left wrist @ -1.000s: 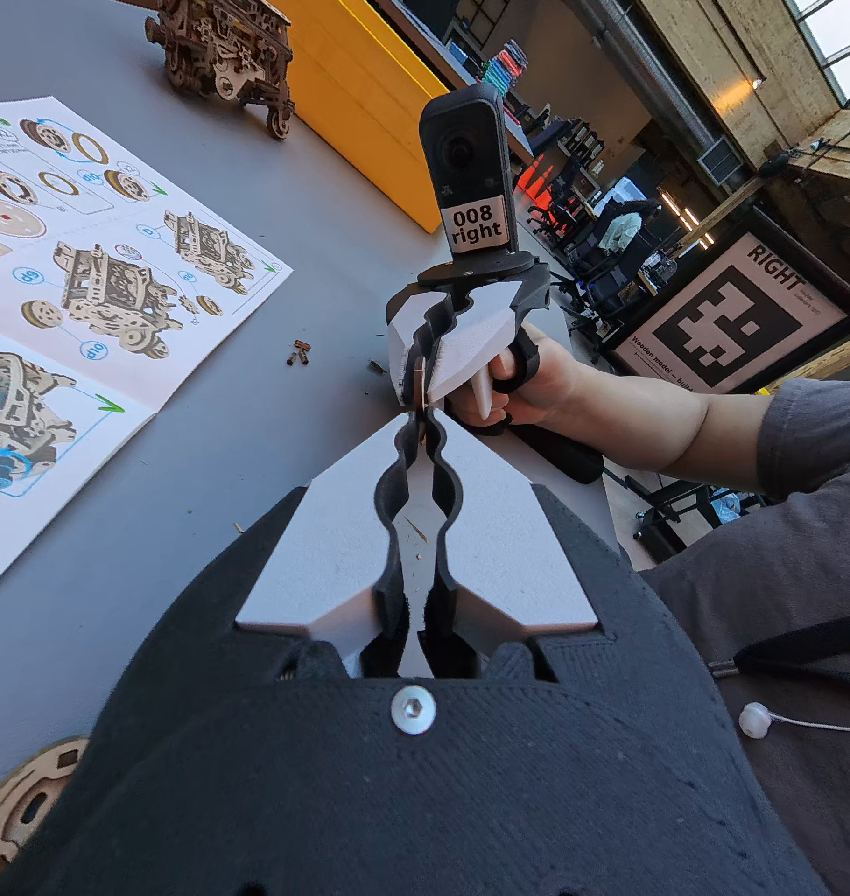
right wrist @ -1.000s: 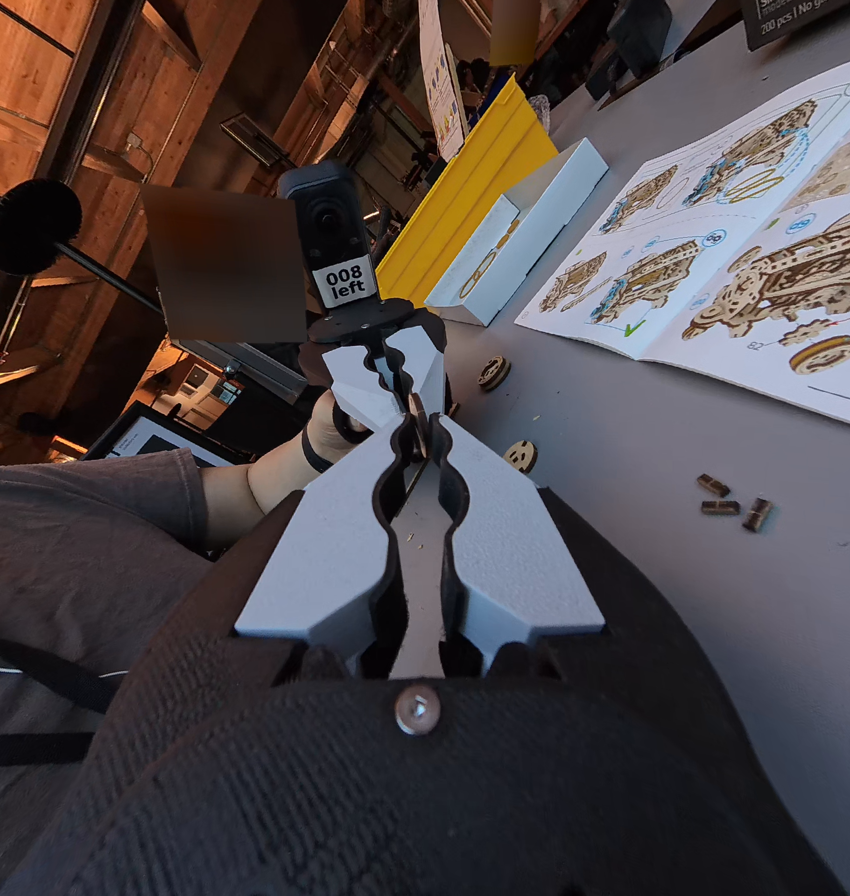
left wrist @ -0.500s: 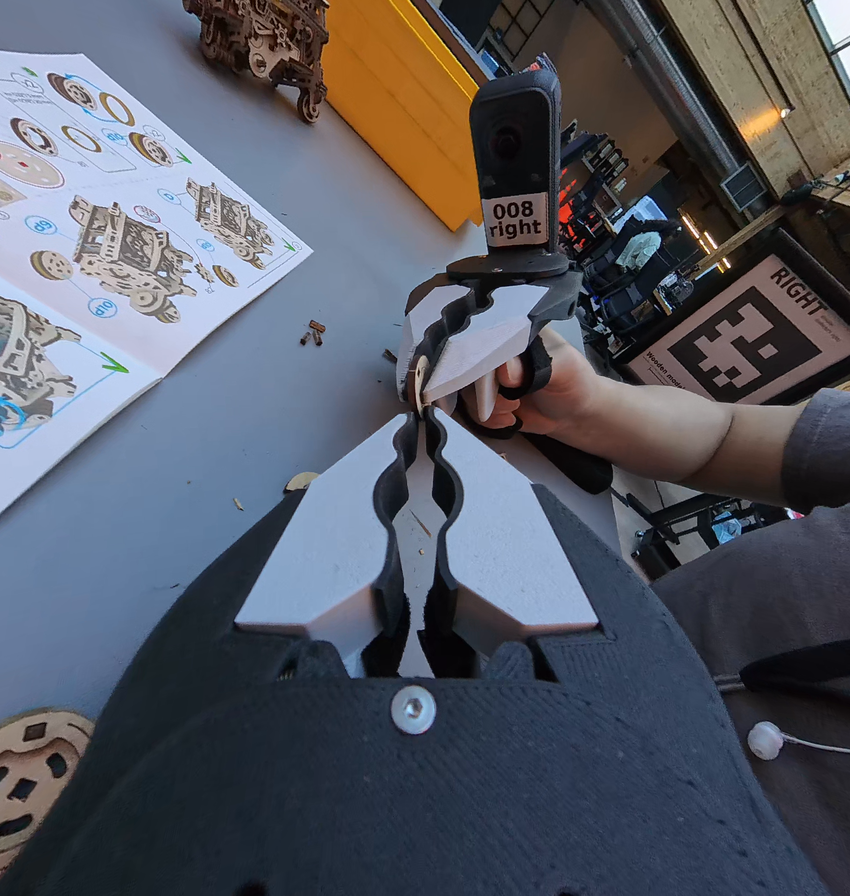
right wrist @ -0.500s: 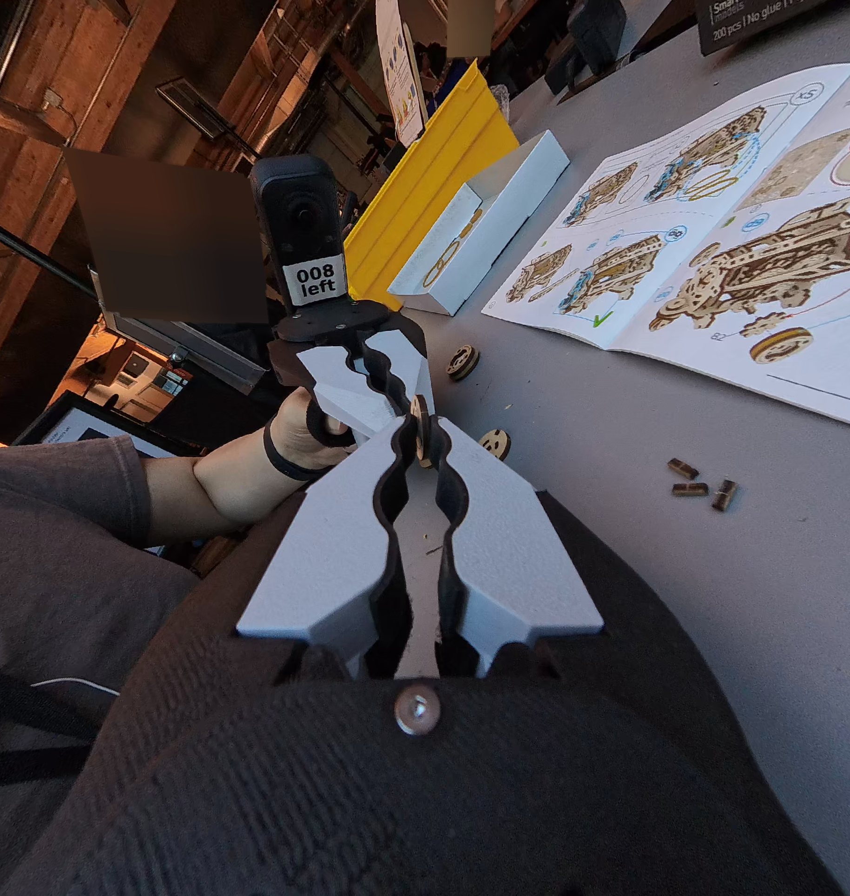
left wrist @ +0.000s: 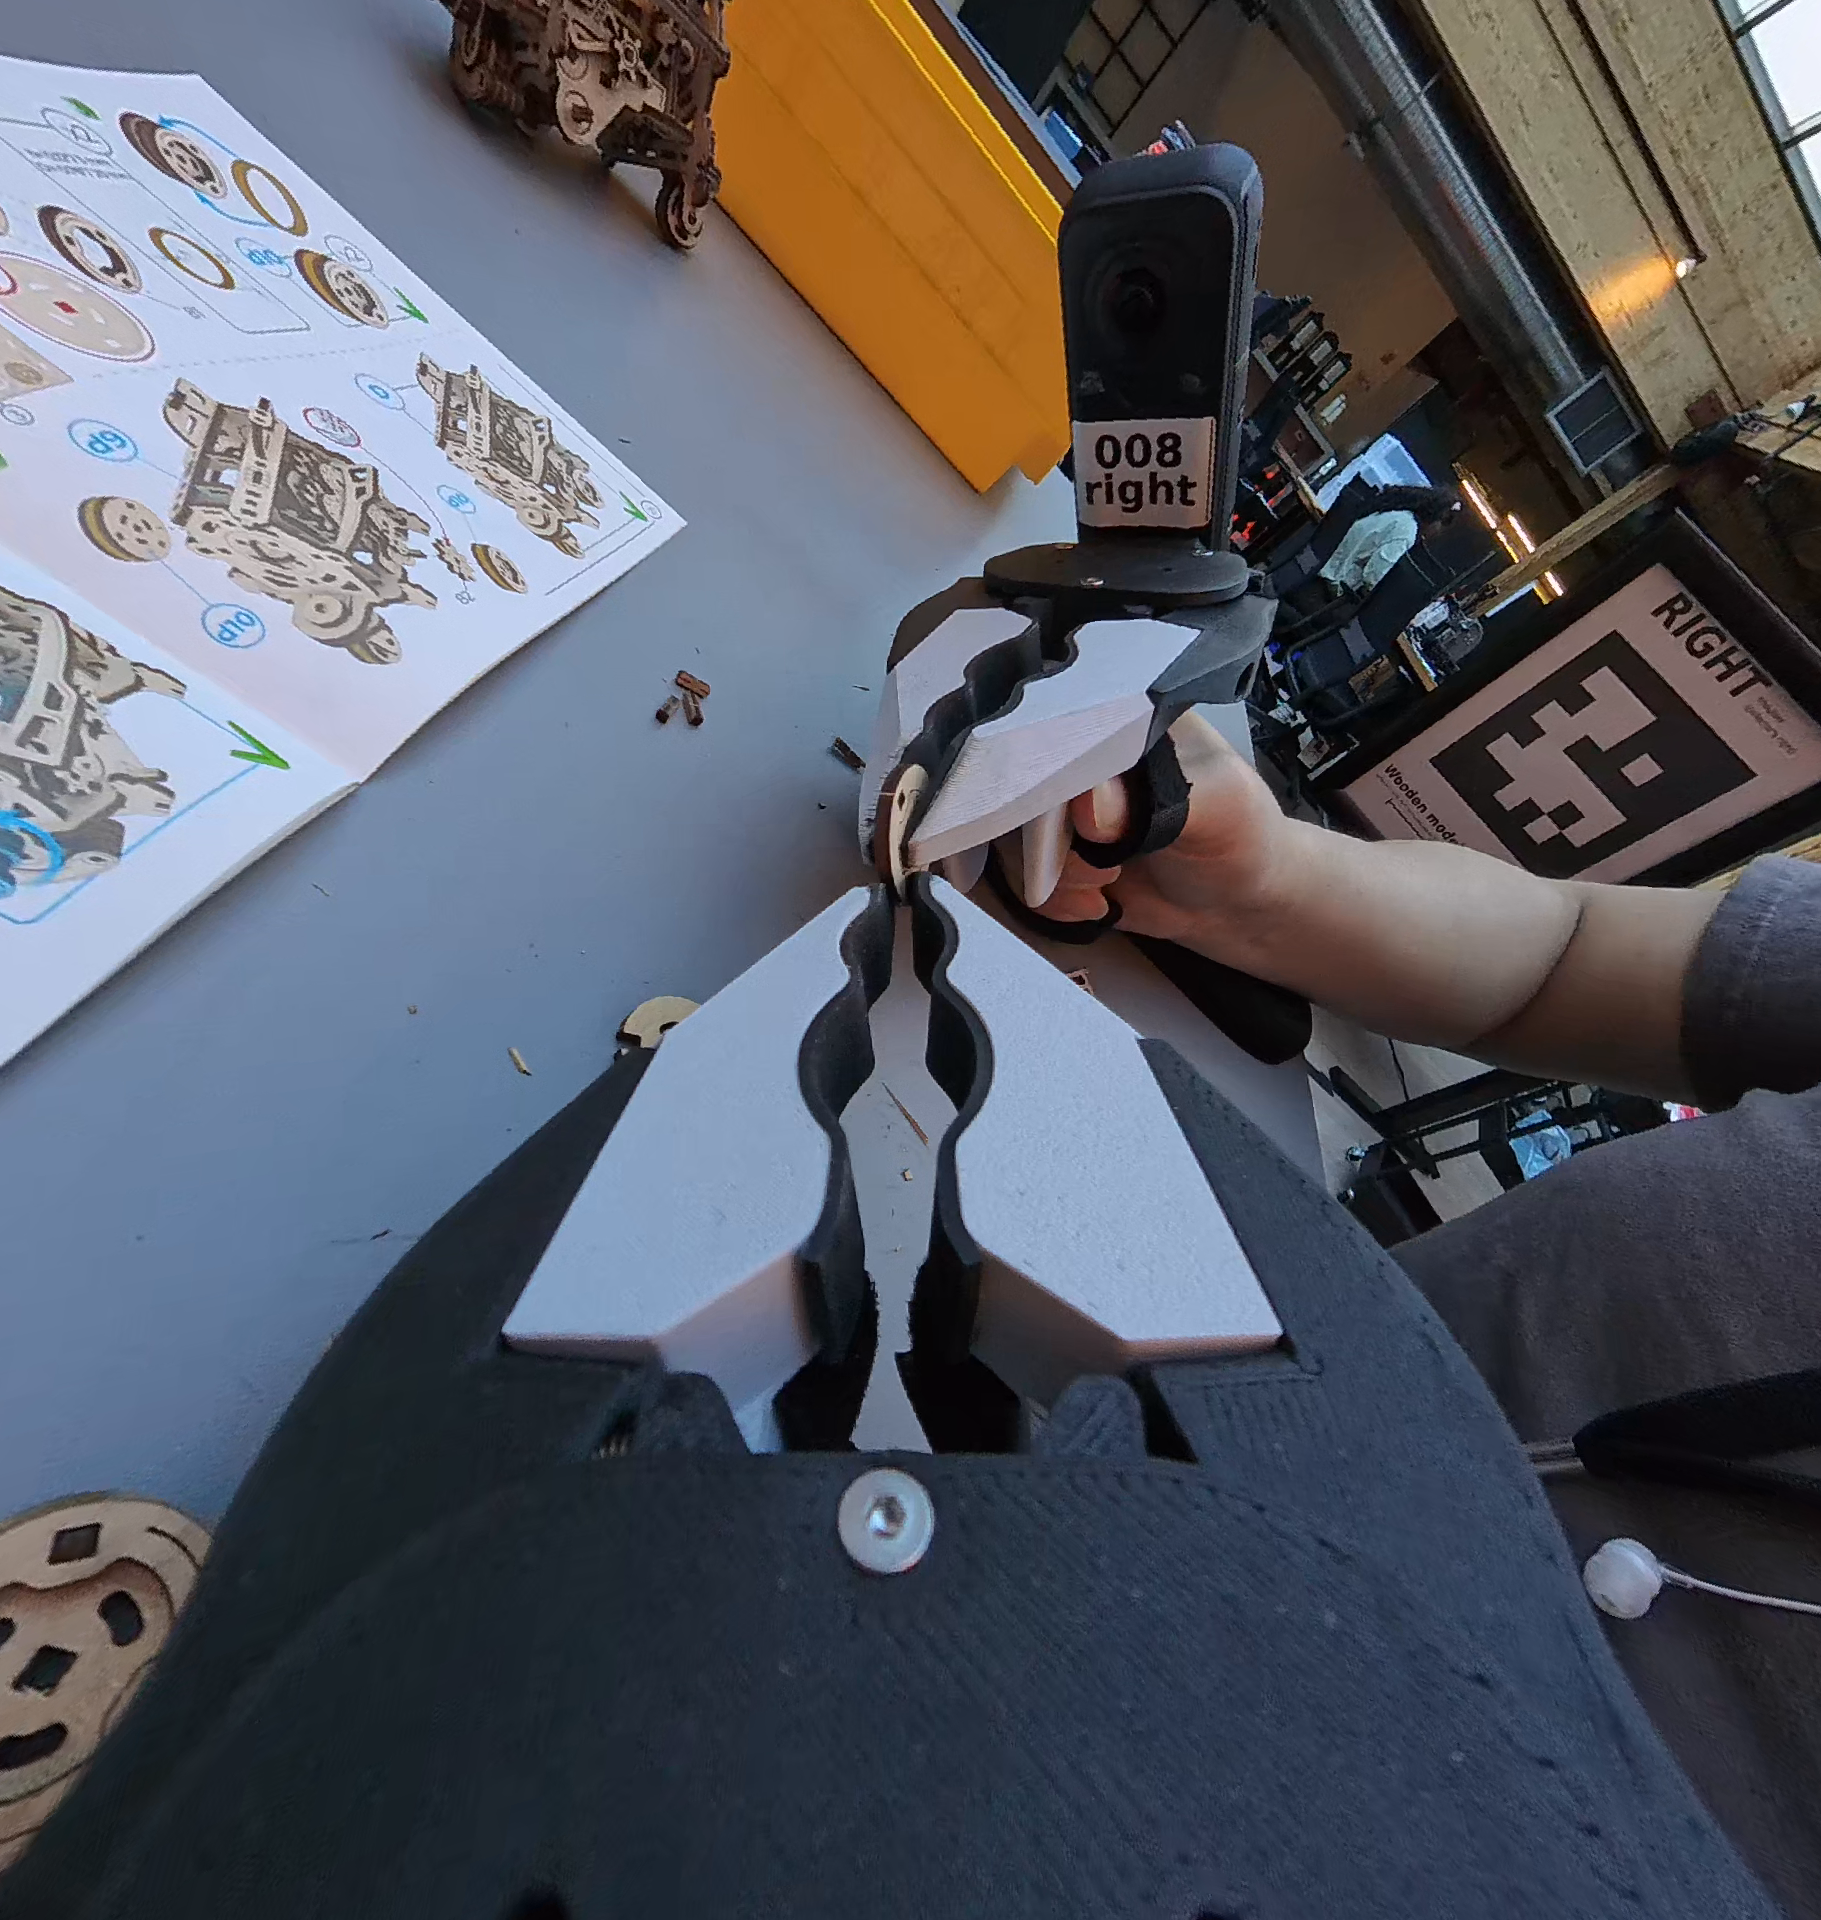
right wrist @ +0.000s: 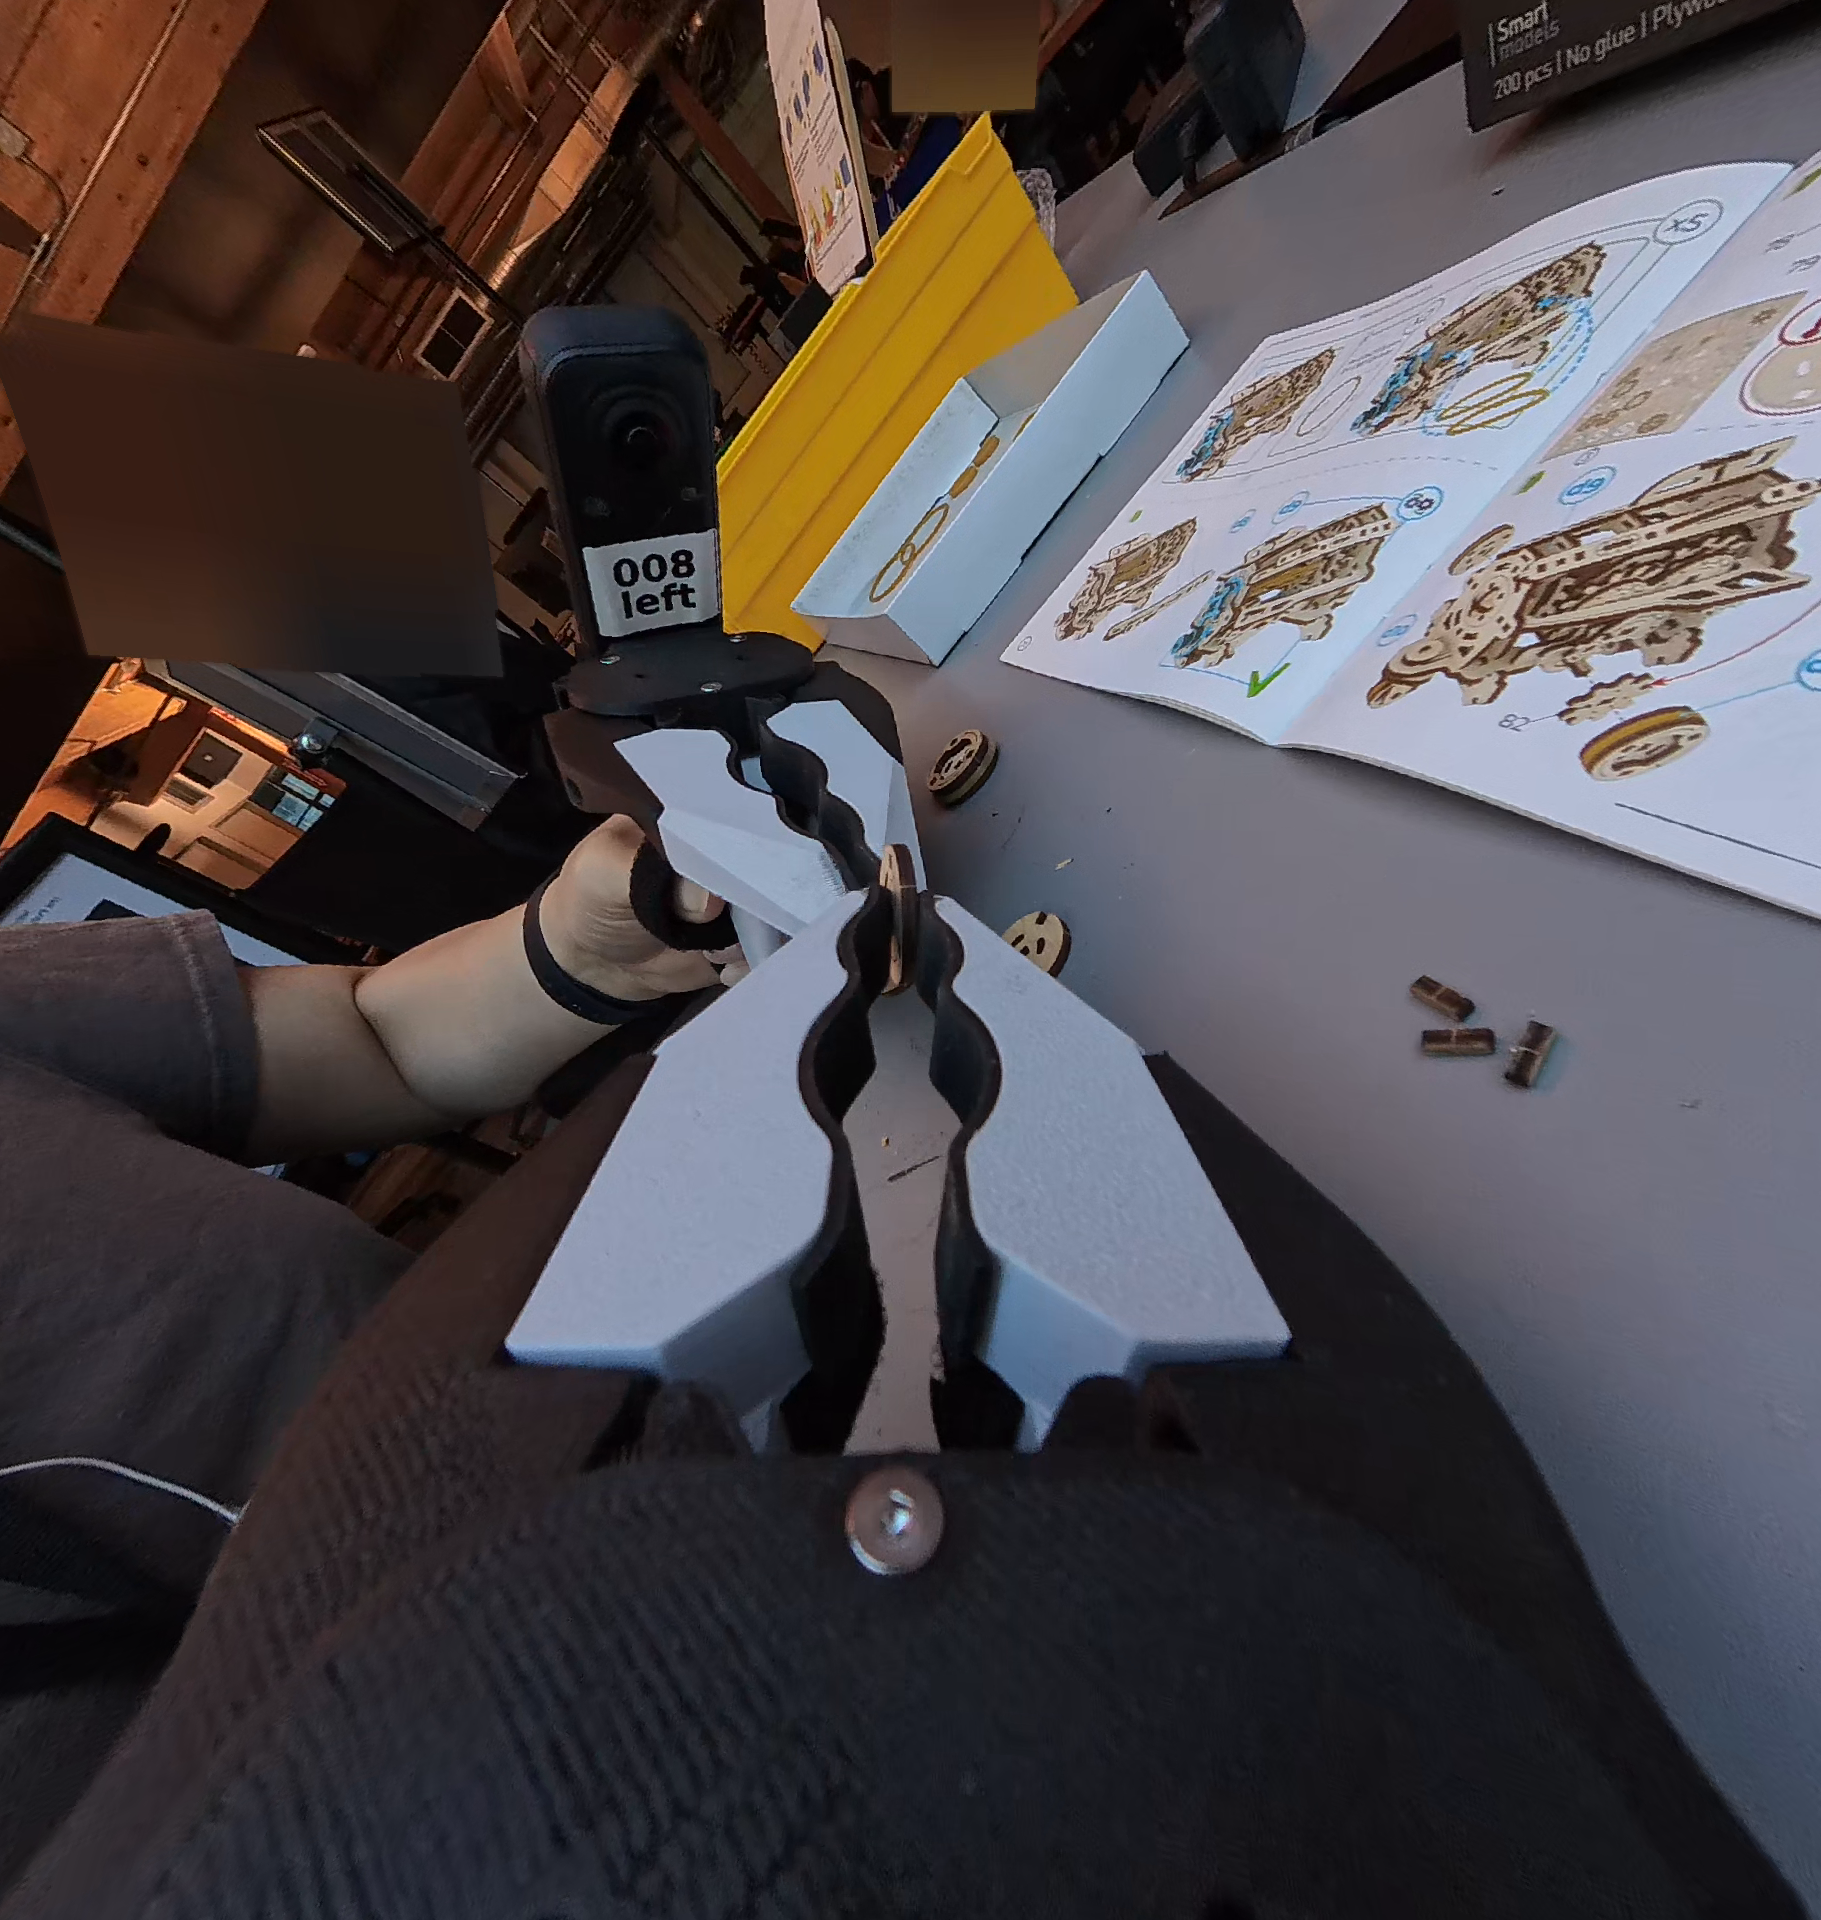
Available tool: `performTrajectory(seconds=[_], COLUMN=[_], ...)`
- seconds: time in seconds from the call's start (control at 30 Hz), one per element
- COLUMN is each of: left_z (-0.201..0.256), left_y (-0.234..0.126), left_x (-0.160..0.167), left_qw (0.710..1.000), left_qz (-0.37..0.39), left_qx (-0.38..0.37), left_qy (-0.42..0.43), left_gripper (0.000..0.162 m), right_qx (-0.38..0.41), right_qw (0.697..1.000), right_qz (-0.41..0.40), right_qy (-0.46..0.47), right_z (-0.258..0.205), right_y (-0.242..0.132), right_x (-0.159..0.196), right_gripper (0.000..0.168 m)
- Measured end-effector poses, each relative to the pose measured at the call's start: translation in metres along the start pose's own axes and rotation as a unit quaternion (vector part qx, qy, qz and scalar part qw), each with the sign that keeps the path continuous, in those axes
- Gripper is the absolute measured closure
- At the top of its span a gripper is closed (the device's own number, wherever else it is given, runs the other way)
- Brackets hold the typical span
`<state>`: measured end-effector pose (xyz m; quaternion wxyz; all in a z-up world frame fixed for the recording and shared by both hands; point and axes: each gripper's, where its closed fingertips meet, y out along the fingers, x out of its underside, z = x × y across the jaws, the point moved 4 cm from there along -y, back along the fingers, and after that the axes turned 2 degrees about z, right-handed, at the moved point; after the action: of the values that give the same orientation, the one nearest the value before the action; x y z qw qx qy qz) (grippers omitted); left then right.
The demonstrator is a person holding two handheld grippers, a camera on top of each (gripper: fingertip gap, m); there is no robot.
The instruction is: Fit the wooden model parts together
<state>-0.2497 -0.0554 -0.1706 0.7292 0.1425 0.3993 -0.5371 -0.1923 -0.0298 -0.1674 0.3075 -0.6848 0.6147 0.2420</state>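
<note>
One wooden disc [right wrist: 898,920], two tongs

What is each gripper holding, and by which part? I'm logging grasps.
Right gripper: small wooden disc, pinched by its flat faces at the fingertips. Left gripper: closed against that disc; its own hold cannot be told.

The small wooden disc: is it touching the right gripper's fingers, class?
Touching. In the right wrist view the small wooden disc sits pinched edge-on between the right gripper fingertips, with no gap visible on either side.
</note>
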Motion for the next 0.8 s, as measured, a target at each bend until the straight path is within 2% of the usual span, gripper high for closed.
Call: performTrajectory(seconds=[0.5, 0.6, 0.63, 0.67, 0.73, 0.8], left_z=[-0.001, 0.009, 0.012, 0.013, 0.016, 0.019], left_y=[0.0, -0.002, -0.005, -0.009, -0.021, -0.032], left_x=[0.001, -0.006, -0.011, -0.016, -0.027, -0.037], left_qw=[1.0, 0.998, 0.998, 0.997, 0.993, 0.984], left_qz=[-0.002, 0.018, 0.032, 0.045, 0.066, 0.083], left_qx=[-0.012, 0.055, 0.061, 0.045, 0.014, -0.01], left_qy=[0.004, -0.007, 0.003, 0.031, 0.098, 0.155], left_gripper=[0.16, 0.161, 0.161, 0.162, 0.162, 0.162], right_qx=[0.017, -0.048, -0.074, -0.088, -0.077, -0.049], right_qw=[1.0, 0.998, 0.996, 0.992, 0.989, 0.989], right_qz=[0.0, 0.032, 0.054, 0.085, 0.123, 0.139], right_qy=[-0.015, -0.005, 0.01, 0.018, 0.009, -0.018], right_z=[0.001, -0.01, -0.013, -0.015, -0.013, -0.013], right_y=[0.0, -0.005, -0.008, -0.013, -0.026, -0.035], right_x=[0.001, -0.006, -0.01, -0.017, -0.031, -0.039], right_gripper=[0.166, 0.165, 0.166, 0.158, 0.142, 0.143])
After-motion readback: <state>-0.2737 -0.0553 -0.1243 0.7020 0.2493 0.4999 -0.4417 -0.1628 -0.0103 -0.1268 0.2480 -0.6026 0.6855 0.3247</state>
